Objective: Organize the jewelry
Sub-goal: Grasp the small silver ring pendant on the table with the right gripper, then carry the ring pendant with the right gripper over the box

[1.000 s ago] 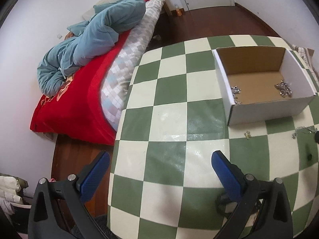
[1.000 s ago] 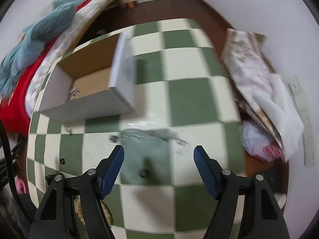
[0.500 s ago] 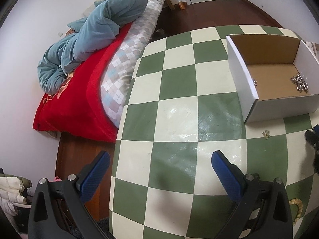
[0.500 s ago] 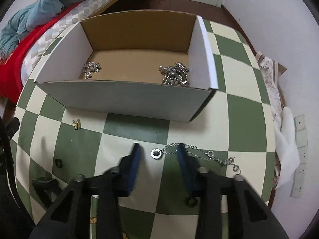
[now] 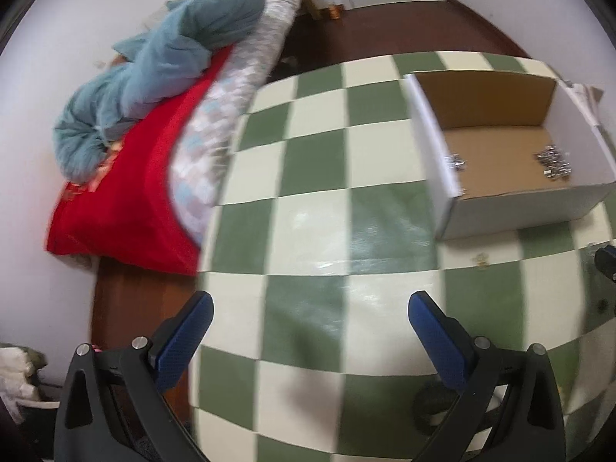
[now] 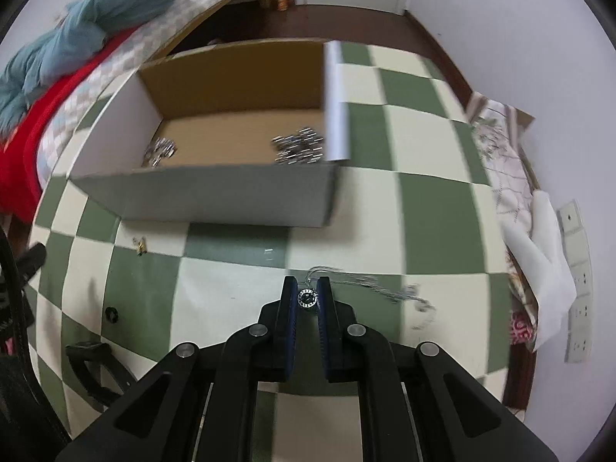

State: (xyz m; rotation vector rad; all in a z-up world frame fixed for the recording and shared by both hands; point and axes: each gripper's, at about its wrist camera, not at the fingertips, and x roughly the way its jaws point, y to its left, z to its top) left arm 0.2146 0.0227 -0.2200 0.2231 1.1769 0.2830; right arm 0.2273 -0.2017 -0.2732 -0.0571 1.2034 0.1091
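Right gripper (image 6: 307,292) has its jaws closing on the round pendant (image 6: 307,298) at one end of a silver chain necklace (image 6: 369,287); the blue pads look to touch the pendant on both sides, so it is pinched or very nearly so. The necklace lies on the green-and-cream checkered tabletop (image 6: 423,211), just in front of the white cardboard box (image 6: 215,196). Key relation: the chain's long axis runs out to the right of the fingers and slightly toward the camera side, roughly parallel to the box's near wall, so the grip is on the left end and the rest will trail rightward when lifted. The box opening sits straight ahead of the fingers, beyond the near wall; two piles of silver chain (image 6: 298,150) (image 6: 159,150) already lie on its floor. Likely next: lift high enough for the dangling chain to clear the wall, then carry forward. Left gripper (image 5: 310,317) hangs over bare tabletop with its jaws spread wide, nothing between them, well left of the box (image 5: 512,211). Right hand is clearly the nearer one. A small gold earring (image 6: 140,245) lies by the box's left front corner, and a small dark ring (image 6: 111,313) sits further toward the camera, both still out on the table.
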